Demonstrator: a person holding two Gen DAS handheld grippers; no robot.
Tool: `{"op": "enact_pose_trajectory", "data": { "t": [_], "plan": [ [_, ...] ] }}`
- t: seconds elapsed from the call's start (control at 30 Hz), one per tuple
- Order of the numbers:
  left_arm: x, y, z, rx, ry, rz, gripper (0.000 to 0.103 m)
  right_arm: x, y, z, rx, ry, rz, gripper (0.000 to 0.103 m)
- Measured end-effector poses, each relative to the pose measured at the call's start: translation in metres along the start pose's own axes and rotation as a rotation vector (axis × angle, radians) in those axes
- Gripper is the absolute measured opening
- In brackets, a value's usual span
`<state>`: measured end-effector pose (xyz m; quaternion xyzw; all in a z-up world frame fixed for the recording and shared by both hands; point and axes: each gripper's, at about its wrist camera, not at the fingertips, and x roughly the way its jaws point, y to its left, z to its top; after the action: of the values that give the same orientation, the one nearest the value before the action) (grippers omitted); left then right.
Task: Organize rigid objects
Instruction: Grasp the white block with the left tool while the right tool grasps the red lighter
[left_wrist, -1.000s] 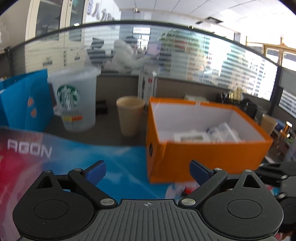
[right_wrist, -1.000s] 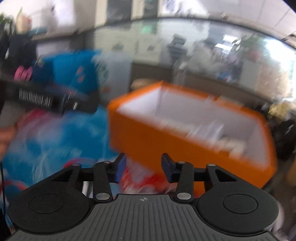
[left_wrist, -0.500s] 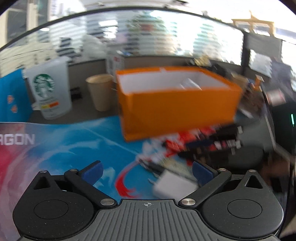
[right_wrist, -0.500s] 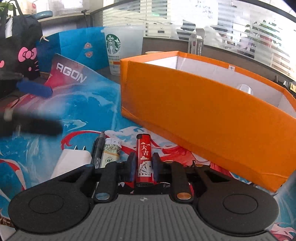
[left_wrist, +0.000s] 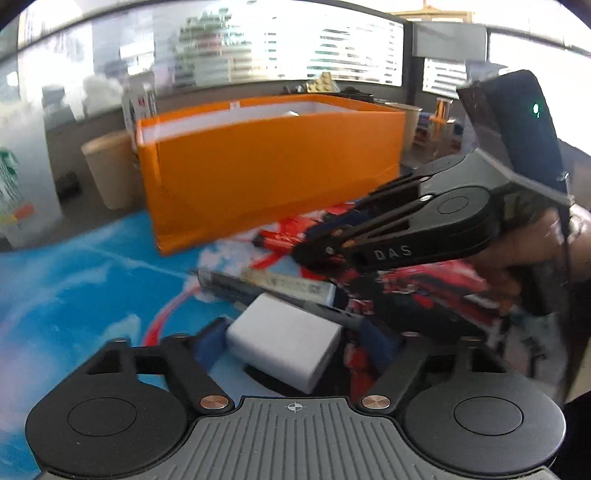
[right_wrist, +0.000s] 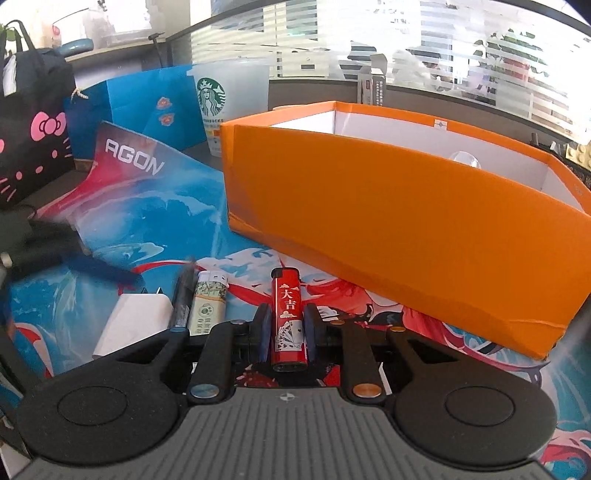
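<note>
Beside the orange box (right_wrist: 406, 206) | right tongs (right_wrist: 284, 328) squeeze the red lighter (right_wrist: 289, 317) to lift it | left tongs (left_wrist: 291, 343) closing around the white charger (left_wrist: 284, 345), not touching yet

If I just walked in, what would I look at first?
Probably the big orange box, open on top, sitting on the colourful blue and red mat. Right in front of it, the right gripper squeezes a red lighter. Beside it, the left gripper is closing around a white charger.
</note>
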<state>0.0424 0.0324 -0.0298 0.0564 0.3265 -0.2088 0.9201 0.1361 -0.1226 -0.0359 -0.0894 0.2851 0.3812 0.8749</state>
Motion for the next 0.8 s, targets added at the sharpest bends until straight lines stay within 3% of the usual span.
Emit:
{"op": "enact_pose_trajectory", "data": {
  "t": [0.3, 0.8],
  "plan": [
    [-0.003, -0.006, 0.002, 0.014, 0.026, 0.046, 0.063, -0.003, -0.003, 0.000, 0.021, -0.005, -0.014, 0.018],
    [-0.033, -0.009, 0.026, 0.022, -0.066, 0.069, 0.063, -0.030, 0.001, 0.000, 0.012, -0.074, -0.055, 0.016]
  ]
}}
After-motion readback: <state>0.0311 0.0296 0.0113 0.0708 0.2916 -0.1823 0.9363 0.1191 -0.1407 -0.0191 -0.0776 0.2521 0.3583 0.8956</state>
